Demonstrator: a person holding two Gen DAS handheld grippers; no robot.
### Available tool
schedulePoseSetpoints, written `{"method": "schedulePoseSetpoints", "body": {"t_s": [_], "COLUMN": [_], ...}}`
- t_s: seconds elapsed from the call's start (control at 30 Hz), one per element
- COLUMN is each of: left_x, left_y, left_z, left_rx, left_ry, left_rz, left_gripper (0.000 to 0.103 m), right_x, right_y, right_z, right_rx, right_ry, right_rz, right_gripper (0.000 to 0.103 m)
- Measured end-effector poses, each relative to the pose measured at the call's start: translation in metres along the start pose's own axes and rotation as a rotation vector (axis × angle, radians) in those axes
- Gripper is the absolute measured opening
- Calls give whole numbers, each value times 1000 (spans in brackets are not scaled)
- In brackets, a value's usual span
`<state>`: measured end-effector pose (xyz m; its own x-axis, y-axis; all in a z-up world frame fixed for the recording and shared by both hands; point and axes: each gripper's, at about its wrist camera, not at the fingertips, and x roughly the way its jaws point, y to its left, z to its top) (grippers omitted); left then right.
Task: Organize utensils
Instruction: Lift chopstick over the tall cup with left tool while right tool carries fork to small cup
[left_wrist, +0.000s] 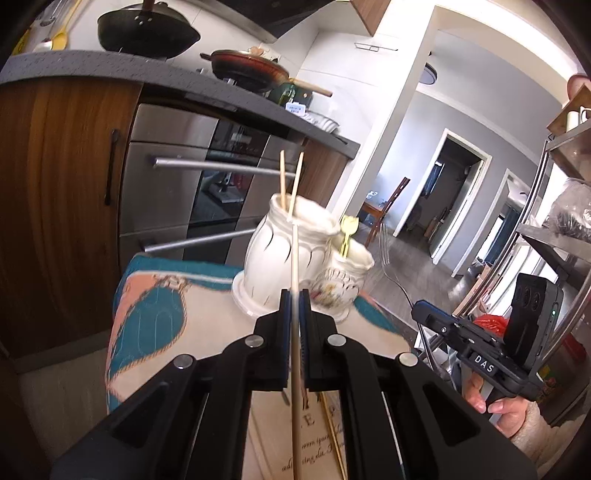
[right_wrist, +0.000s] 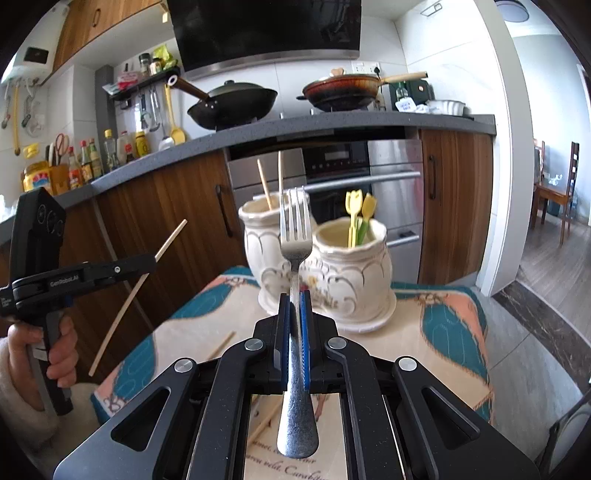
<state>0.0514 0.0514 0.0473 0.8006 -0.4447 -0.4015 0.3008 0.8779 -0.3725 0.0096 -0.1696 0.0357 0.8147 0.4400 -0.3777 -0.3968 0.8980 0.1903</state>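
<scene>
Fork (right_wrist: 295, 236) clamped in right gripper (right_wrist: 294, 295)

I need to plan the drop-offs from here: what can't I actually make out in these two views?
- Inside of the taller jar and of the shorter jar: their rims hide how full they are, in both views.
- Chopstick lower end: cut off by the bottom edge, left wrist view.
- Loose chopsticks on the table: mostly hidden under the right tool; count unclear.
- Fork tines: blurred in the left wrist view.
</scene>
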Motion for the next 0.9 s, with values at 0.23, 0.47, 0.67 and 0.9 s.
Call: {"method": "schedulePoseSetpoints", "body": {"t_s": [0.23,0.47,0.67,0.9], "left_x": [13,44,72,102], "left_y": [-13,-26,-35,-30], "left_z": [37,87,117,132], "left_rx": [38,68,102,95], "left_ry": [-62,-134,-214,-260], "left_rz": [-45,-78,-77,-37], "left_gripper": [4,4,5,4], "right_x": [7,37,64,86], "right_y": [-6,-23,-37,-50], "right_z": [31,65,85,93], "right_rx": [-1,16,20,51], "right_ry": [-52,-80,-135,-188], "right_rz": [-16,-39,-45,-22], "right_gripper": [6,6,6,6]}}
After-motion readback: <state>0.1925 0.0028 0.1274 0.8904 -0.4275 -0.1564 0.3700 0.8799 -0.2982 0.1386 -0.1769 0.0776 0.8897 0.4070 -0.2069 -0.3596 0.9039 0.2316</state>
